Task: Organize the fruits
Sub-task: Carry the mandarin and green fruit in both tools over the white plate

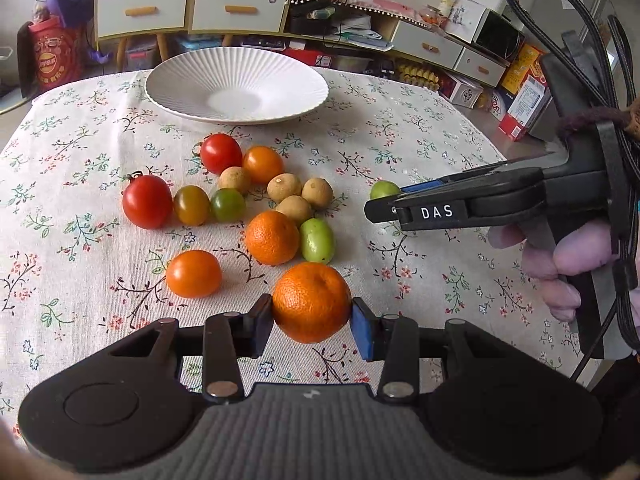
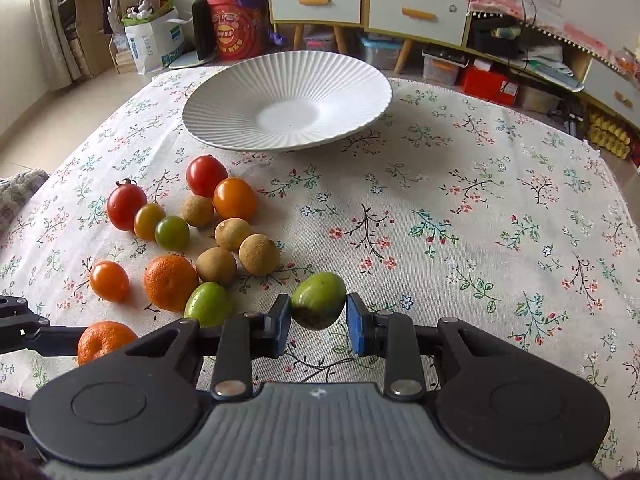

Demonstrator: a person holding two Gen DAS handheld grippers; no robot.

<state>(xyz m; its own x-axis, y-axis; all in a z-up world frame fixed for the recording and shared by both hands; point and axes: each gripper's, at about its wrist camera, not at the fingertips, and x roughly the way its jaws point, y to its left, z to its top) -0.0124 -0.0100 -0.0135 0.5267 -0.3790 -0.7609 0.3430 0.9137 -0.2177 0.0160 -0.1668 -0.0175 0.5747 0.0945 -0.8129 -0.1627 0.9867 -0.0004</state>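
Observation:
My left gripper [image 1: 312, 316] is shut on an orange mandarin [image 1: 311, 301], held at the near side of the fruit pile. My right gripper [image 2: 319, 316] is shut on a green plum [image 2: 319, 300]; from the left wrist view it shows at the right [image 1: 374, 206] with the plum [image 1: 383, 189] at its tips. A white ribbed plate [image 1: 240, 84] stands empty at the far side, and also shows in the right wrist view [image 2: 288, 100]. Loose on the cloth lie red, orange and green tomatoes [image 1: 147, 207], another mandarin [image 1: 272, 237], several longans [image 1: 294, 209] and a second green plum [image 1: 317, 240].
The table carries a floral cloth [image 2: 460, 220]. Its edges fall off left and right. Behind it stand a low cabinet with drawers [image 1: 192, 10], boxes and clutter on the floor [image 1: 524, 92]. The right half of the cloth [image 2: 500, 260] carries only the pattern.

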